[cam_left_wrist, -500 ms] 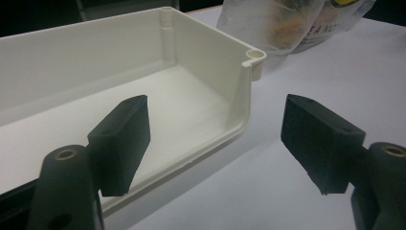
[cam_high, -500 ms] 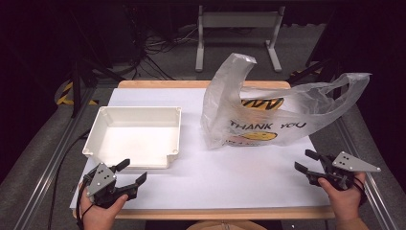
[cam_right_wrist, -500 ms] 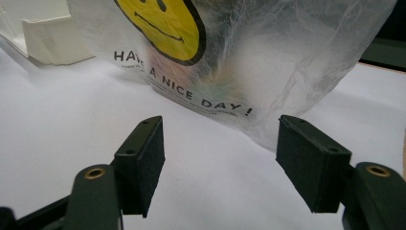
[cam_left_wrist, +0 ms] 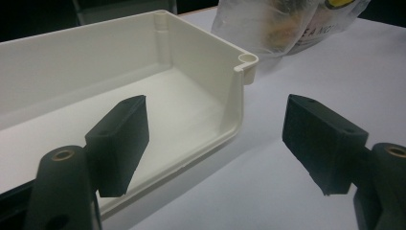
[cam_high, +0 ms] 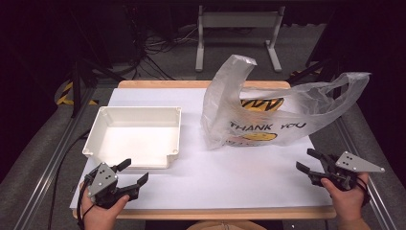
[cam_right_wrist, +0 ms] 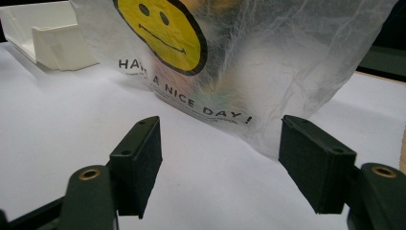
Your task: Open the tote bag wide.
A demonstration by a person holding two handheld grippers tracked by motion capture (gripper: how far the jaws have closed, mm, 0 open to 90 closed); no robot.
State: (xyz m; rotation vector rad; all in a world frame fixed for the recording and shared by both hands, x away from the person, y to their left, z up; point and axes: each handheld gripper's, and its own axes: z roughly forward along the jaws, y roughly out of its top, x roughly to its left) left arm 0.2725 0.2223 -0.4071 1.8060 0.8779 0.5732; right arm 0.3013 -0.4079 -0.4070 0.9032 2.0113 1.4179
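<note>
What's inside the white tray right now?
The white tray looks empty: its bare floor shows in the high view. In the left gripper view a tong covers part of the floor.

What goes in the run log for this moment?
left gripper: open, near tray | right gripper: open, facing plastic bag | nothing held

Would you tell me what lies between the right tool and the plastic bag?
Nothing: bare white table separates the right tool from the plastic bag, as the right gripper view shows.
</note>
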